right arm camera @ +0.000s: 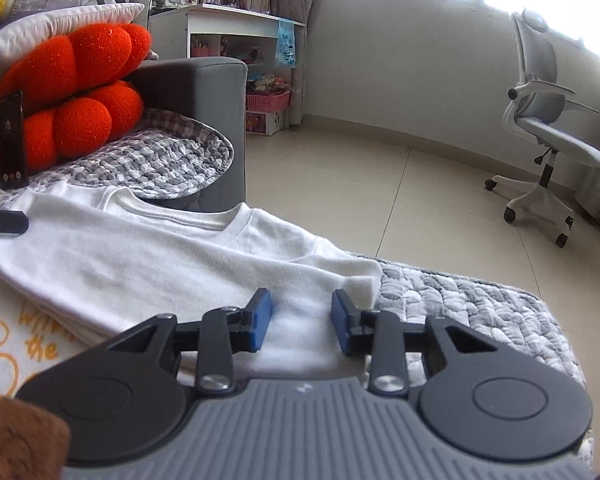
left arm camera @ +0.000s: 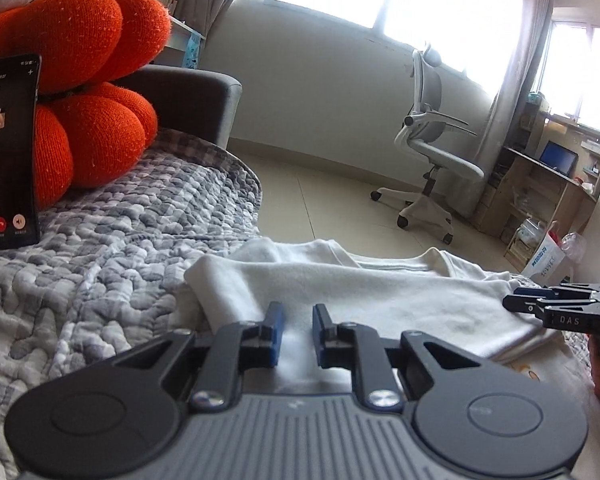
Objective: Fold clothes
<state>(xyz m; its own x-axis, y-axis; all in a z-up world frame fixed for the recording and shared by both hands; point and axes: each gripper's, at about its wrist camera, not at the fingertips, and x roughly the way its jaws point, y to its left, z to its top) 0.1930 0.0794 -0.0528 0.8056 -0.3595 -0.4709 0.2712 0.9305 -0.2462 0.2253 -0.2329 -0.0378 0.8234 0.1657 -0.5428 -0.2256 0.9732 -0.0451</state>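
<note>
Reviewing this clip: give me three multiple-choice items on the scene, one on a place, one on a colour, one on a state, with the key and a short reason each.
1. Where does the phone stand?
A. Flat on the floor
B. Propped against the knotted cushion
C. On the office chair

2. What colour is that cushion?
A. Orange-red
B. Blue
C. Green

3. How is the white T-shirt lying?
A. Hanging from the chair
B. Rolled into a ball
C. Partly folded on the grey quilt

Key: 1 B, its screen stands upright, leaning on the cushion; 2 A, the knit is bright orange-red in both views; 3 C, a flap is turned over with the orange lettering showing below it.
</note>
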